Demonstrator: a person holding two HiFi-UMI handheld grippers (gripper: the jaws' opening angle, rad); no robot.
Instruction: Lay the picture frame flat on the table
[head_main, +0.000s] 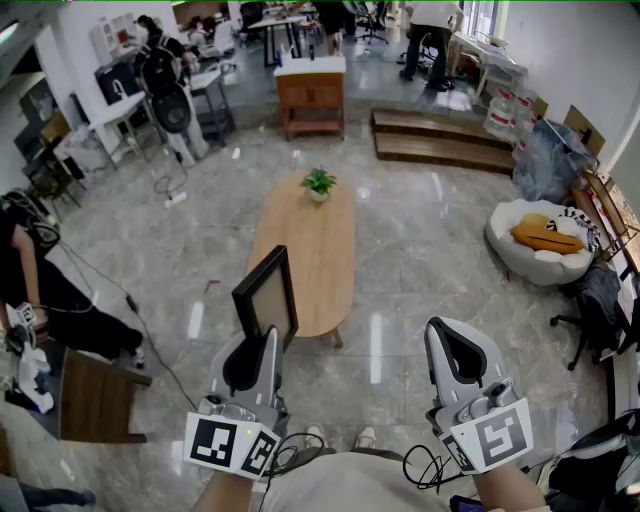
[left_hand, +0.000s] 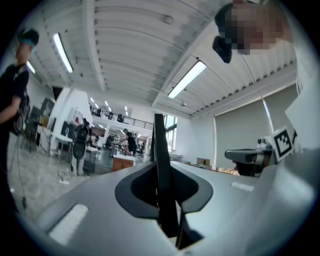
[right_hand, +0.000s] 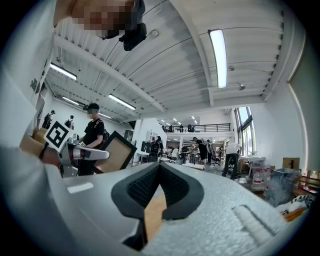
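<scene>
A black picture frame (head_main: 268, 298) with a pale back stands upright in the air, gripped by its lower edge in my left gripper (head_main: 262, 338), above the near end of the oval wooden table (head_main: 315, 260). In the left gripper view the frame (left_hand: 159, 142) is edge-on, pinched between the pads. My right gripper (head_main: 452, 335) hovers to the right at about the same height, shut on nothing. In the right gripper view its tips (right_hand: 160, 165) meet, and the frame (right_hand: 114, 150) shows at the left.
A small potted plant (head_main: 318, 183) sits at the table's far end. A wooden stool (head_main: 95, 400) stands at the left, a white beanbag (head_main: 540, 240) at the right. Low wooden steps (head_main: 440, 140) and a cabinet (head_main: 312, 95) lie beyond. A person (head_main: 40, 290) sits at the far left.
</scene>
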